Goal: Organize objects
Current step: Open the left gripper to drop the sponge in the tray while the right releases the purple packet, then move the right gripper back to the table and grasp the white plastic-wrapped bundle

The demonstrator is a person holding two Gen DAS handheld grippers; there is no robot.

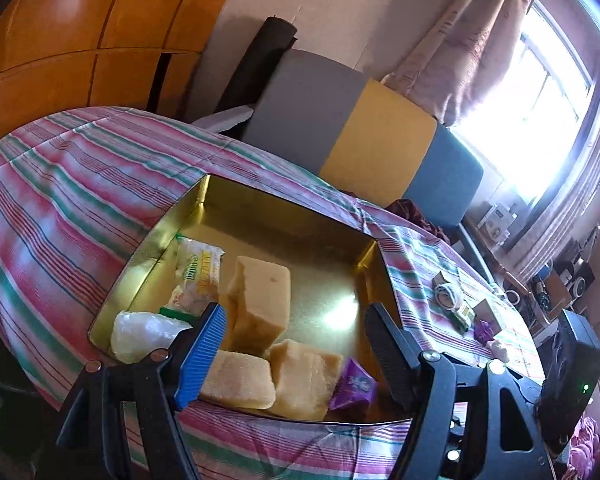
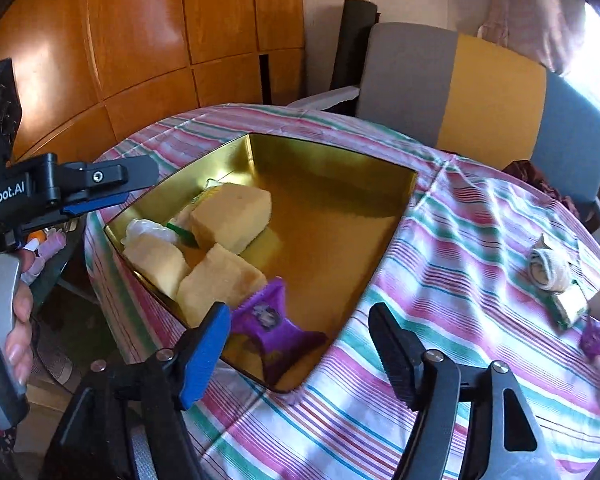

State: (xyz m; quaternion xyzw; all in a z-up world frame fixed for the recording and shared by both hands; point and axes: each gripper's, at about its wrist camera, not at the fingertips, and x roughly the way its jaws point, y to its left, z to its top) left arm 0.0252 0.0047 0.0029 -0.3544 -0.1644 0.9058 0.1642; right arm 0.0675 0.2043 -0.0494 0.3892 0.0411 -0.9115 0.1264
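A gold tin tray (image 1: 316,248) (image 2: 332,184) lies on the striped tablecloth. In it lie three yellow sponge blocks (image 1: 260,304) (image 2: 232,216), a purple packet (image 1: 354,386) (image 2: 276,320), a yellow-green snack packet (image 1: 198,272) and a clear plastic bag (image 1: 144,332) (image 2: 148,230). My left gripper (image 1: 294,344) is open and empty over the tray's near edge. My right gripper (image 2: 300,344) is open and empty, just above the purple packet at the tray's near corner. The left gripper also shows at the left of the right wrist view (image 2: 100,190).
Small items lie on the cloth to the right: a rolled white cable (image 1: 446,292) (image 2: 548,268), a green packet (image 2: 568,308) and a purple piece (image 1: 484,330) (image 2: 594,340). A grey-yellow-blue chair back (image 1: 364,136) (image 2: 480,92) stands behind the table. A wooden wardrobe (image 2: 120,40) is at the left.
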